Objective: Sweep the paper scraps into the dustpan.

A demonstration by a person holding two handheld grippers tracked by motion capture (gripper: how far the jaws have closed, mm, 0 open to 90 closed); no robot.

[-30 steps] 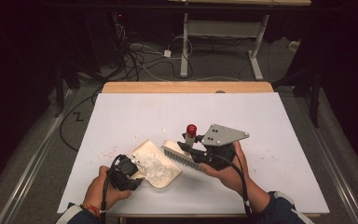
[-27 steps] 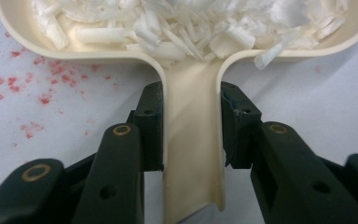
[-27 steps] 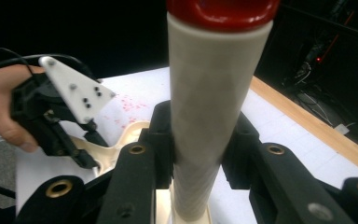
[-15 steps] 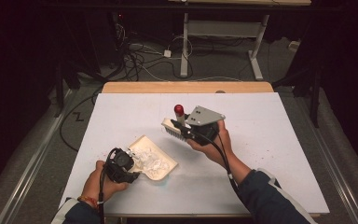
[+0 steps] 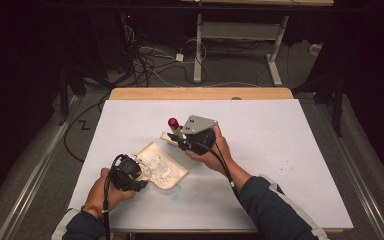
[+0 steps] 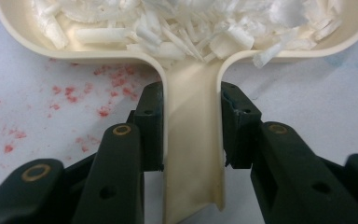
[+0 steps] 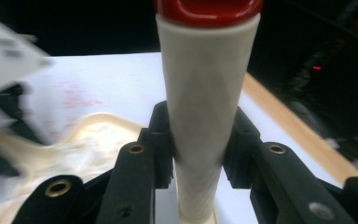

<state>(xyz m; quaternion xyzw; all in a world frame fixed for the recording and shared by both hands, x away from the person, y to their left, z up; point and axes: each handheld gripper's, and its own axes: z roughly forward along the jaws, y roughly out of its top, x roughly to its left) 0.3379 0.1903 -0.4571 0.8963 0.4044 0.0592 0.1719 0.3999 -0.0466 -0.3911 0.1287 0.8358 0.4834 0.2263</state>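
A cream dustpan (image 5: 166, 169) lies on the white table near the front left, holding white shreds (image 6: 168, 28). My left gripper (image 5: 129, 174) is shut on the pan's flat handle (image 6: 193, 154), its pads (image 6: 151, 126) pressing both edges. My right gripper (image 5: 181, 141), with a grey plate on top, is just beyond the pan's far edge. It is shut on the cream handle (image 7: 205, 93) of a brush, which ends in a red cap (image 5: 173, 122). The brush stands tilted upward, its head low near the table. The dustpan (image 7: 74, 144) lies blurred to the left in the right gripper view.
The white table cover (image 5: 280, 150) has red specks (image 6: 74, 93) near the pan and a faint blue smear (image 5: 177, 189) at its front. A wooden strip (image 5: 200, 93) runs along the far edge. Cables (image 5: 150, 60) and desk legs (image 5: 198, 45) stand on the floor beyond.
My right gripper has carried the brush from the pan's right side away to the left and farther back on the table. The left gripper and pan have shifted slightly.
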